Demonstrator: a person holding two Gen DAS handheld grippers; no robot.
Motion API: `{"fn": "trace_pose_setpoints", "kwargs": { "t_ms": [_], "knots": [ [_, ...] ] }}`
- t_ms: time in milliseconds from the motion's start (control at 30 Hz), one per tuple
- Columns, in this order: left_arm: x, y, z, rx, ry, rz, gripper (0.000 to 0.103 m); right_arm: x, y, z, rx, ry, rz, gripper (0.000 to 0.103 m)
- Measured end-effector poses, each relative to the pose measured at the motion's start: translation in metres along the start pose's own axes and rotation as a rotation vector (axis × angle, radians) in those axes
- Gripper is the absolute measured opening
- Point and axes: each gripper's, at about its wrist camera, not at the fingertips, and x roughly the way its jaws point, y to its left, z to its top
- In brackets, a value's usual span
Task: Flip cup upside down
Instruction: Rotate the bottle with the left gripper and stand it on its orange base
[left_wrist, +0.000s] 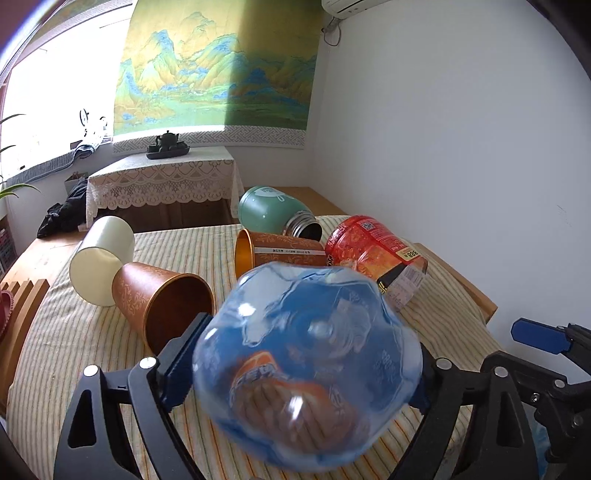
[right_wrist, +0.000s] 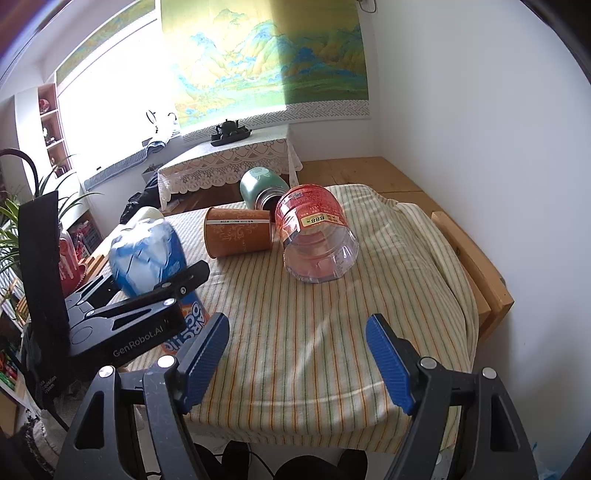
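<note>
between left hand-held gripper (left_wrist: 306, 369) pads: blue cup (left_wrist: 306, 373)

We saw a white wall (right_wrist: 461, 110) on the right and a large landscape scroll painting (left_wrist: 218, 62) in greens and blues hung on the back wall. Beside it a wide window (right_wrist: 107, 85) let in bright daylight. Below the scroll stood a side table under a lace cloth (left_wrist: 162, 181), bearing a dark teapot on a tray (left_wrist: 168, 146). An air conditioner (left_wrist: 347, 5) sat high at the wall's top. A pink shelf unit (right_wrist: 50, 122) and green plant leaves (right_wrist: 11, 214) stood at the left.
</note>
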Motion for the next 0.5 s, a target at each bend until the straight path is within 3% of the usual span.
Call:
{"fn": "trace_pose_setpoints", "kwargs": {
  "t_ms": [500],
  "knots": [
    [-0.033, -0.003, -0.006, 0.056, -0.009, 0.039, 0.1, -0.014, 0.008, -0.003, -0.012, -0.028, 0.004, 0.073]
  ]
}}
